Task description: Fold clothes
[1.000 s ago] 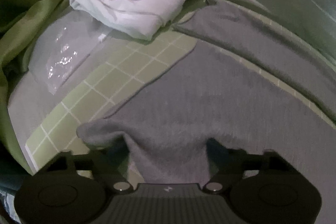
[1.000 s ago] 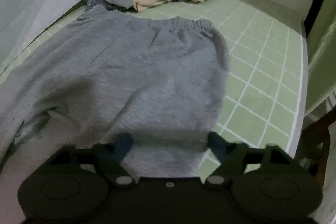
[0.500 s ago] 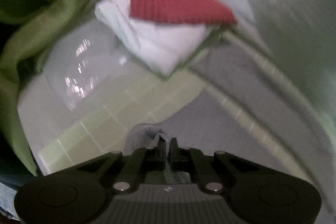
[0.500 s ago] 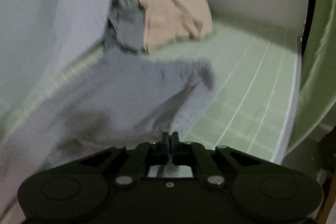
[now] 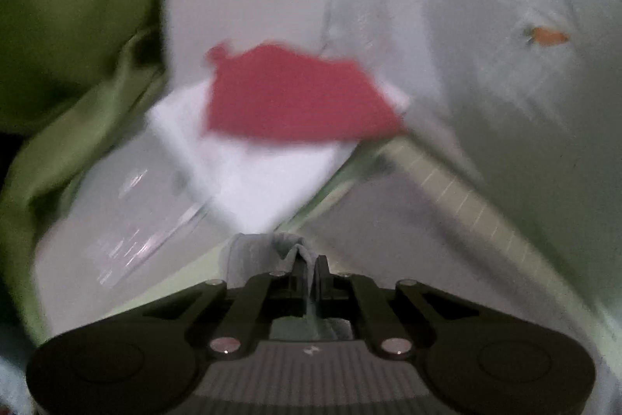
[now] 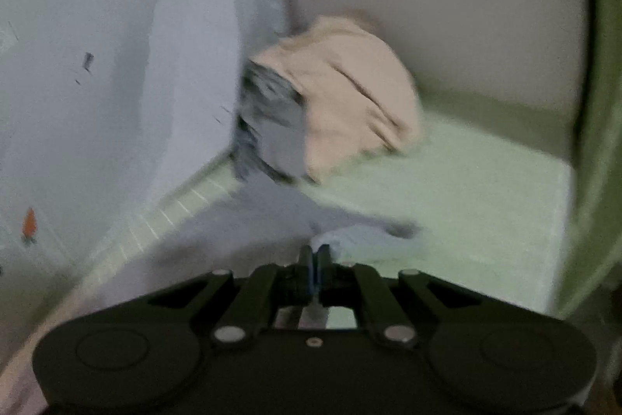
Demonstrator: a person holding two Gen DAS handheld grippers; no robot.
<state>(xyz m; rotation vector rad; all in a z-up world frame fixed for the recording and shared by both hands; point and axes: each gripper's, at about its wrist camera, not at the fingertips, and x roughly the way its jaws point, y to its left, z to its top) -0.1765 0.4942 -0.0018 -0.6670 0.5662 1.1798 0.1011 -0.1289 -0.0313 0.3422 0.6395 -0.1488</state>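
Observation:
The grey sweatpants point(image 6: 241, 240) lie on the green checked sheet point(image 6: 466, 212). My left gripper point(image 5: 310, 265) is shut on a bunched leg end of the grey sweatpants point(image 5: 268, 251) and holds it lifted off the sheet. My right gripper point(image 6: 314, 257) is shut on the waist end of the sweatpants, whose pale fold point(image 6: 365, 240) bulges just past the fingers. Both views are blurred by motion.
A folded red cloth point(image 5: 295, 96) rests on folded white cloth point(image 5: 256, 174) ahead of the left gripper, beside a clear plastic bag point(image 5: 128, 216). A beige garment point(image 6: 350, 100) on dark clothes point(image 6: 268, 127) lies ahead of the right gripper. A pale carrot-print curtain point(image 6: 97, 84) hangs alongside.
Both grippers have closed on the grey sweatpants, which they straddled open a second ago, and have lifted and moved forward with the cloth. The views have tilted upward.

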